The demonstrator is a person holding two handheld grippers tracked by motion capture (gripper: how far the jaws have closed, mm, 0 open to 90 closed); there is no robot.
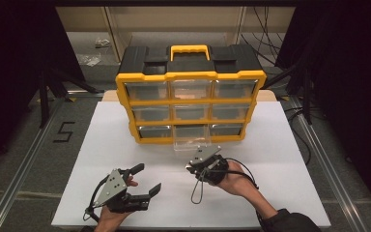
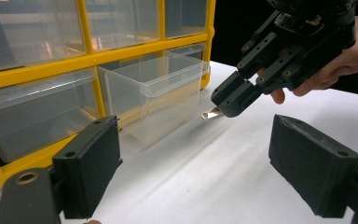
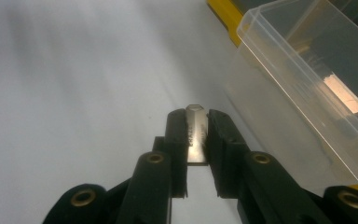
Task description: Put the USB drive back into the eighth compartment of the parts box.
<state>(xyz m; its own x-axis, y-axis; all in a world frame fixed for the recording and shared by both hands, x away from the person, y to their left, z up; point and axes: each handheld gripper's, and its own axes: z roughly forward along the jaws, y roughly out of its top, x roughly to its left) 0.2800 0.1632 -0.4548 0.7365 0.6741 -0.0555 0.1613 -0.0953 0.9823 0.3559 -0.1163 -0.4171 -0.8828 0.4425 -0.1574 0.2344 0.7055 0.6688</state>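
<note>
Steel bit, flat with a hex-cut tip (image 3: pixel 196 133), is pinched between the right tongs (image 3: pixel 196 140); jaws nearly shut on it, grip looks square in the right gripper view. In the left gripper view the bit (image 2: pixel 211 113) pokes out of the right tongs (image 2: pixel 223 108) just beside the pulled-out clear drawer (image 2: pixel 156 95), a little above the white counter (image 2: pixel 233 158).

Drawer (image 1: pixel 192 141) is the bottom-middle one of the yellow organizer (image 1: pixel 191 106), slid well out, appears empty. Left tongs (image 1: pixel 147 181) hover wide open over the counter, nothing in them, well apart from the drawer.

Likely step: drop the bit into the drawer. To do it well:
- lift the tip over the drawer's front rim first; it sits below rim level now
- come in from above, not from the side, so the jaws don't shove the thin plastic wall
- open only once the bit is inside the rim, low, so it doesn't bounce out
- left tongs could steady the organizer if the drawer slides
</note>
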